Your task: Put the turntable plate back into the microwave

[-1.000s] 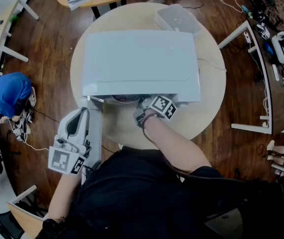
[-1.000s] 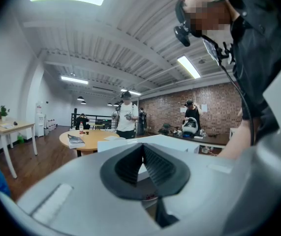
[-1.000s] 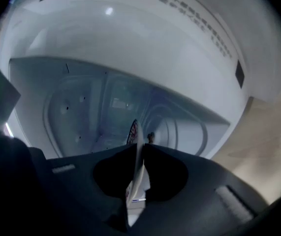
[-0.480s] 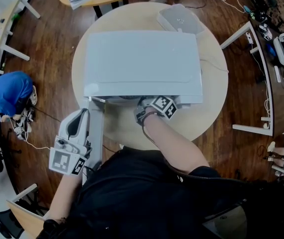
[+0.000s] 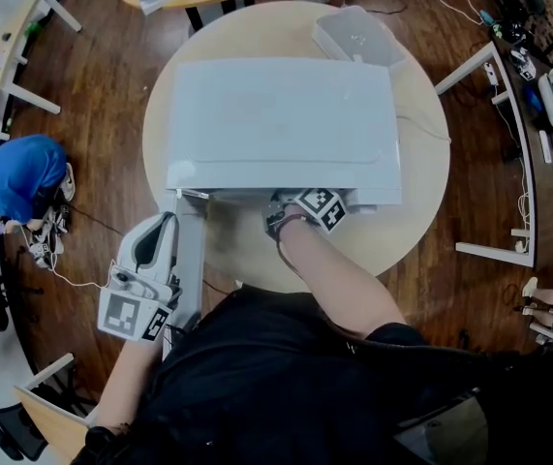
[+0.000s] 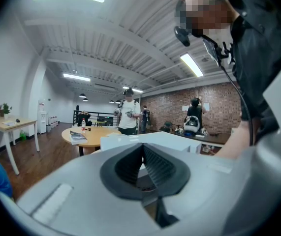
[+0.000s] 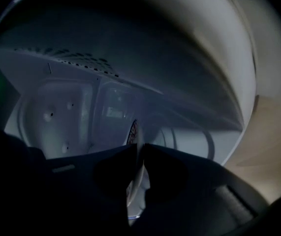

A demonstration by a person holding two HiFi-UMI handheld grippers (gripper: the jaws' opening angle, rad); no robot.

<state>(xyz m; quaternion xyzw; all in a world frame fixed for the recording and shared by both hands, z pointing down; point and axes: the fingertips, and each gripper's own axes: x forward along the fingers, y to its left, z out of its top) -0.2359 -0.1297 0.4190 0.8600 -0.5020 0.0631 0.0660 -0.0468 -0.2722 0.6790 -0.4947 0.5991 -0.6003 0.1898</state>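
Two claws in view, one loaded.

Right claw (image 7: 140,149): jaws nearly together, clamped on the rim of the turntable plate (image 7: 134,132). Left claw (image 6: 141,145): jaws tip to tip, nothing between them.

Positions relative to the microwave (image 5: 281,124), which sits on a round table (image 5: 416,192):
- Right claw is at the front opening. Its tips are under the front edge of the top, and its marker cube (image 5: 320,208) is just outside.
- Left claw hangs off the front left corner, just beside the open door (image 5: 188,260), well apart from the plate.

Plate: inside the microwave cavity, seen edge-on in the right gripper view. It runs straight ahead from the jaws toward the back wall and is held by its near rim only. Cannot tell whether its underside touches the cavity floor.

Key relation (judgement): the plate lies ahead of the right claw, with its centre deeper in than the grip. Seating it calls for lowering it flat onto the middle of the floor, then releasing and backing out through the opening. The right hand is the nearer. The left has no part unless the door needs shutting.

Writing: none readable. No brand or label shows on the microwave top, and the marker cube carries only black-and-white squares.
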